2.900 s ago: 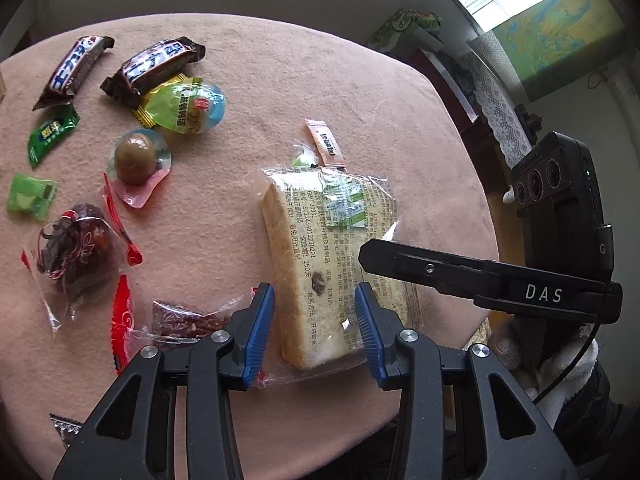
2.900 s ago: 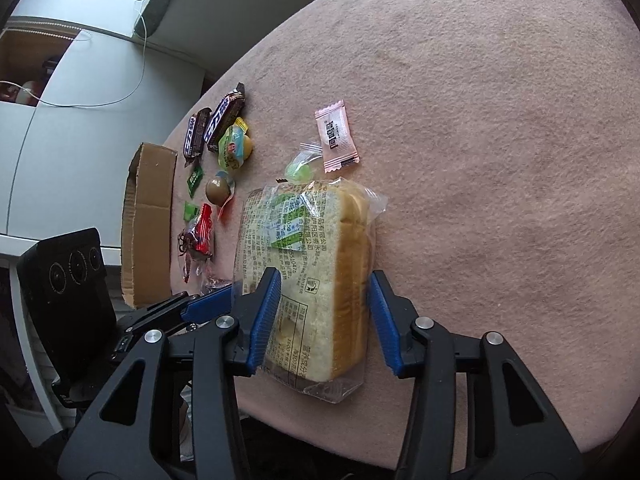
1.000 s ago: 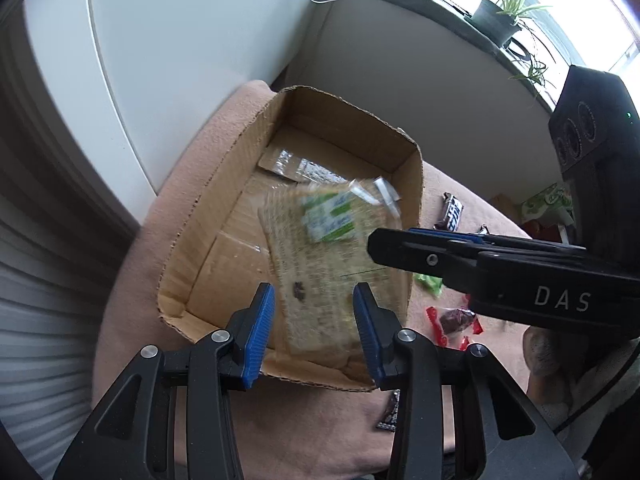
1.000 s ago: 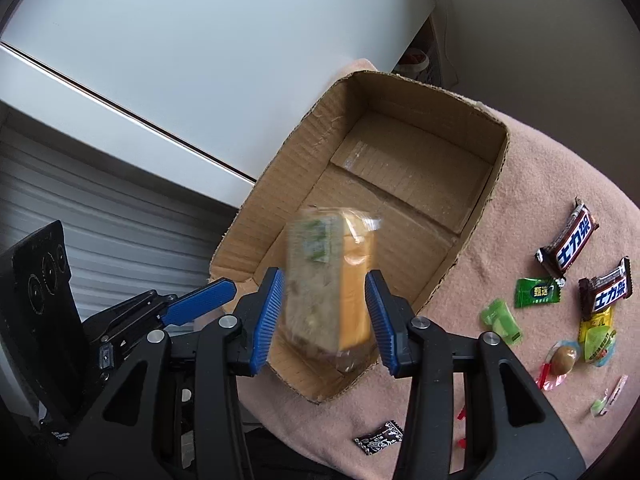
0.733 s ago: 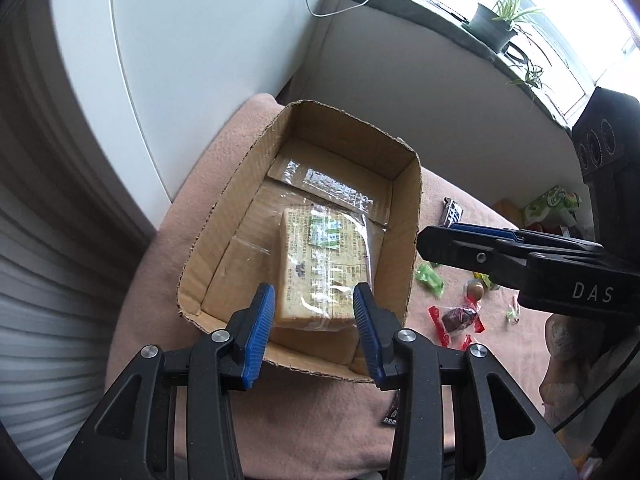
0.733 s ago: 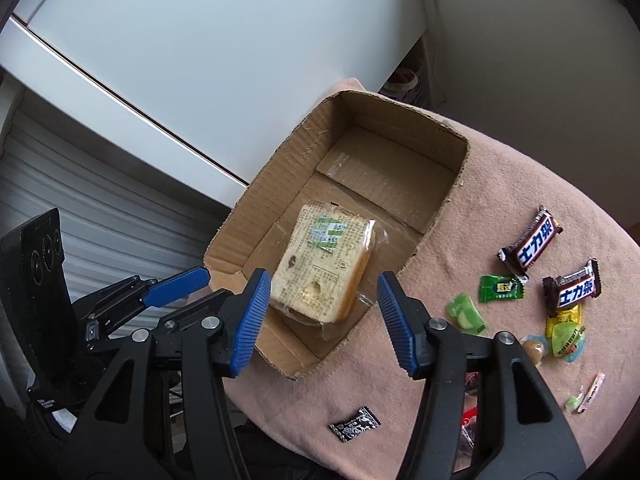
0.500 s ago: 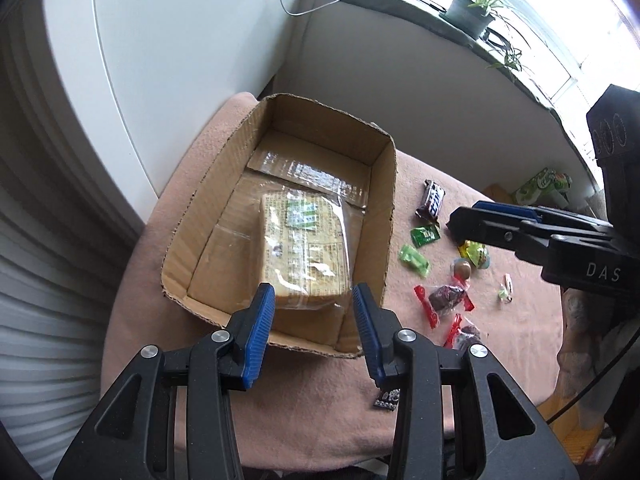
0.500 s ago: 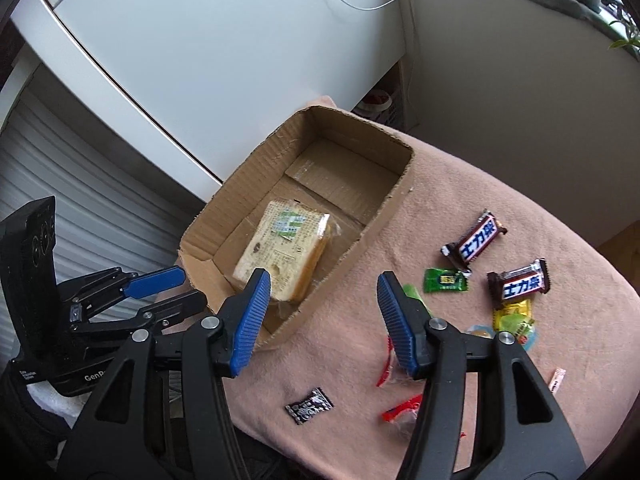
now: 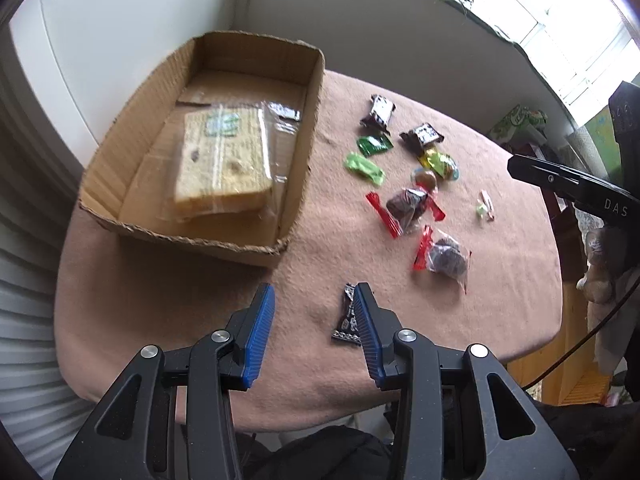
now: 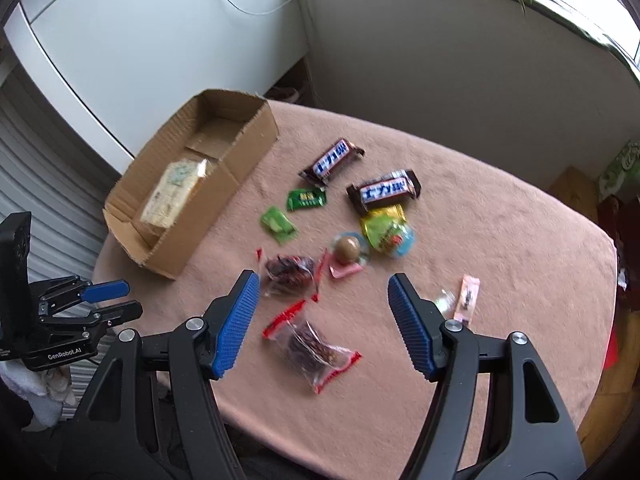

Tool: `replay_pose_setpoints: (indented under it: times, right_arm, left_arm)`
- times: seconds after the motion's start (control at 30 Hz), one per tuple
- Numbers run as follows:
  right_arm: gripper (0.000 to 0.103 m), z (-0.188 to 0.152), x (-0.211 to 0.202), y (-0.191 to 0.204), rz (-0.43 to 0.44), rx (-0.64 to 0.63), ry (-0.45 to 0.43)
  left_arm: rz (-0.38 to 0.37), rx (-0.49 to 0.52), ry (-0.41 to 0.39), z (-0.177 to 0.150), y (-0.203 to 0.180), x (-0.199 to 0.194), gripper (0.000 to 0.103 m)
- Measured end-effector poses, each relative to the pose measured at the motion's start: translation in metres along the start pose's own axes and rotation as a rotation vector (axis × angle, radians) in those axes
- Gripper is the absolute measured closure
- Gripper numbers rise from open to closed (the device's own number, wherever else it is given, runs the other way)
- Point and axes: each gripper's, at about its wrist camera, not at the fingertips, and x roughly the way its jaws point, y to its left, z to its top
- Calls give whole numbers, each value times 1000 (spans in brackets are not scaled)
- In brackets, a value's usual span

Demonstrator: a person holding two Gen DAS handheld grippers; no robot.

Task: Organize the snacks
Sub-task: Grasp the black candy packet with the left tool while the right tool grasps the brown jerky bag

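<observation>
One wrapped bread loaf [image 9: 222,162] lay flat inside the cardboard box [image 9: 304,160], while many small snacks were left scattered on the pink table cover [image 9: 500,280]. The left gripper [image 9: 314,330] was held partly spread and empty above the cloth, a small black packet [image 9: 347,318] lying just behind its right finger. The right gripper [image 10: 324,320] was empty, its jaws opening over a red-sealed clear pouch [image 10: 314,348]. A slip could be expected if that thin, crinkly film were pinched at its edge only.
</observation>
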Motion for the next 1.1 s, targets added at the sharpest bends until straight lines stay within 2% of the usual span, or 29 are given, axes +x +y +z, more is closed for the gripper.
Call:
replay_pose_setpoints:
  times: [0.2,0.3,0.73,0.93,0.97,1.0,1.1]
  right_arm:
    - [33,-38,24,0,-36,-106,76]
    - [33,-46,37,8,-50,-149,100]
    - [33,-56,80,31,-96,-307,184]
    - [34,-58,98,40,-112,-354,220]
    - [34,-59,100,41,-114,-362,225]
    - [37,-60,101,43,-118,-370,230]
    - [48,-63,107,48,-135,-392,250]
  left_arm:
    - [13,77,69,-13,-23,28,65]
    - [16,96,95,-19,-29,38,65]
    - [68,190,154,-24,-50,76,65]
    - [88,195,156,-24,-51,85,70]
    - [93,198,153,-24,-51,85,74]
    - [98,199,150,-23,-51,86,77]
    - [86,179,144,-22,-47,86,78]
